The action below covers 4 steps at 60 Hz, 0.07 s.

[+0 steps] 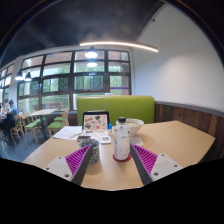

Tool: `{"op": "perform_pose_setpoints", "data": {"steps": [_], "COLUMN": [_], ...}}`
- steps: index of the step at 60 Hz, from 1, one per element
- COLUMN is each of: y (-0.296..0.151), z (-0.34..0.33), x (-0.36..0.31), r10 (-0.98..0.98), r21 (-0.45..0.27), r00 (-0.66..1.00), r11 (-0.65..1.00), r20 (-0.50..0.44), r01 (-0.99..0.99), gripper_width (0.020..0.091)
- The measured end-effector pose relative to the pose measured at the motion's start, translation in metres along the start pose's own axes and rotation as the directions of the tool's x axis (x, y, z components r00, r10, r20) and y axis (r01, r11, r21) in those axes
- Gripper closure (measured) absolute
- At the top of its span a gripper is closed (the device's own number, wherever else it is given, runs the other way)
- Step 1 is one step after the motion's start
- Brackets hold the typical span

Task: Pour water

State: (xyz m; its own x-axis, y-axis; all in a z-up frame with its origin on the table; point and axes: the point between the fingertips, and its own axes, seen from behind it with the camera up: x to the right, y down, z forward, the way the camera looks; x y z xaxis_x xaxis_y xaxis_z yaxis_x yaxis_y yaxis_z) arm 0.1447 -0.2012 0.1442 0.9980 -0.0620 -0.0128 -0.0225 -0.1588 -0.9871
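Note:
A clear plastic water bottle (122, 140) with a red label band near its base stands upright on the light wooden table (170, 140). It is just ahead of my gripper (112, 161), slightly toward the right finger. The gripper is open, its purple pads (78, 158) spread wide with nothing between them. Just ahead of the left finger sits a small dark cup-like object (87, 142). A white bowl (131, 125) rests farther back on the table, beyond the bottle.
An upright menu card (95, 122) and flat papers (68, 132) sit at the table's far left. A green bench (118, 107) runs behind the table. Chairs, other tables and a person (10, 112) are at far left by the large windows.

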Motion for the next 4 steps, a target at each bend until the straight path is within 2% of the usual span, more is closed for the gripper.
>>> {"op": "perform_pose_setpoints", "data": {"steps": [4], "y": [-0.001], "z": [-0.03], "x": [-0.003], "r10": [0.004], "r21": [0.003], "r00": [1.0], "r11": [1.0], "r20": [0.005], "r01": [-0.004], "gripper_width": [0.027]}}
